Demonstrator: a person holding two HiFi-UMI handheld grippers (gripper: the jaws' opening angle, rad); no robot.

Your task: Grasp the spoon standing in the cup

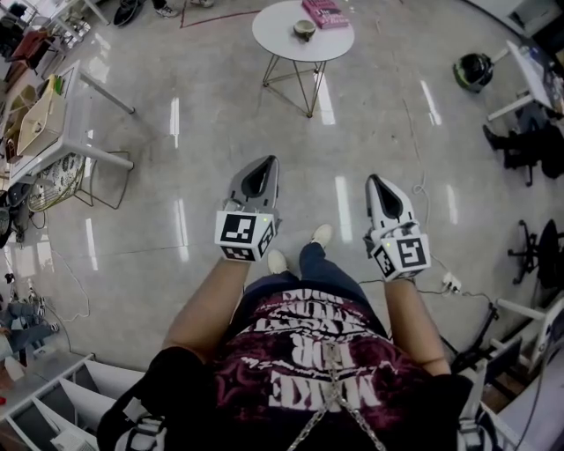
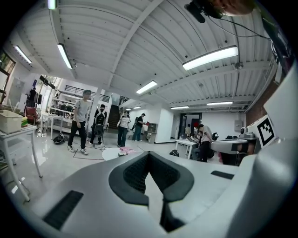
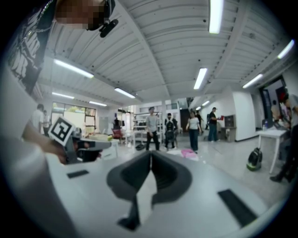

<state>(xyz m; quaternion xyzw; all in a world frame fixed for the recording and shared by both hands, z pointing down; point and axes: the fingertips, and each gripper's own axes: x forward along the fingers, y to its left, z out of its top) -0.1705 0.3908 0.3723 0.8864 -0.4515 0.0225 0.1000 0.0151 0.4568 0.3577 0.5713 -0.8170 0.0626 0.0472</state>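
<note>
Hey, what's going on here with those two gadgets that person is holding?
A person stands on the open floor holding tongs in each hand. The left tongs and the right tongs are both shut and empty, pointing toward a round table ahead. A cup and a pink book sit on it, well out of reach. Nothing is grabbed yet; any spoon in the cup is too small to make out.

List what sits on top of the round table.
On the table sit a cup and a pink book, beside each other. The cup's inside is too small to make out, so a spoon in it cannot be confirmed.
</note>
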